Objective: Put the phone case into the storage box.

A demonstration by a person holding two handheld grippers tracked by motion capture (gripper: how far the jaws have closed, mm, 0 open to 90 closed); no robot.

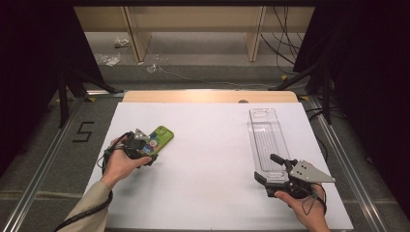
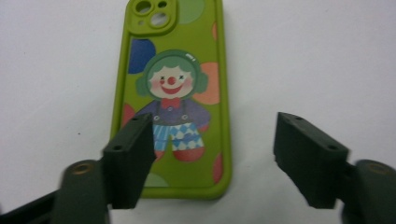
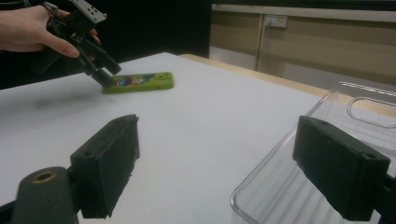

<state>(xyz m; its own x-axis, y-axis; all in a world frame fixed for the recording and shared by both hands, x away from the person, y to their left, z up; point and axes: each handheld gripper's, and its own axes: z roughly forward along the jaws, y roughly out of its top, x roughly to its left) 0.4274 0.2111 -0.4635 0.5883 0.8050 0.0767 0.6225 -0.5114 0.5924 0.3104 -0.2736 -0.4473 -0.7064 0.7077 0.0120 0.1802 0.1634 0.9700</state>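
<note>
While the green phone case (image 2: 173, 100) lies flat and face-down on the white counter (image 1: 208, 145), the left hand-held gripper (image 2: 212, 158) hangs just above its near end with the jaws standing apart; the left jaw overlaps the case's edge in the left gripper view, yet neither pad presses on it, so the case looks set down and let go. At the far side, the right hand-held gripper (image 1: 272, 170) sits at the near end of the clear plastic tray (image 1: 265, 137), jaws wide, the tray's rim between them but not squeezed. Judging by this, the placing of the case seems finished, while the tray, well apart from it, has not yet been gripped or moved toward anything.
</note>
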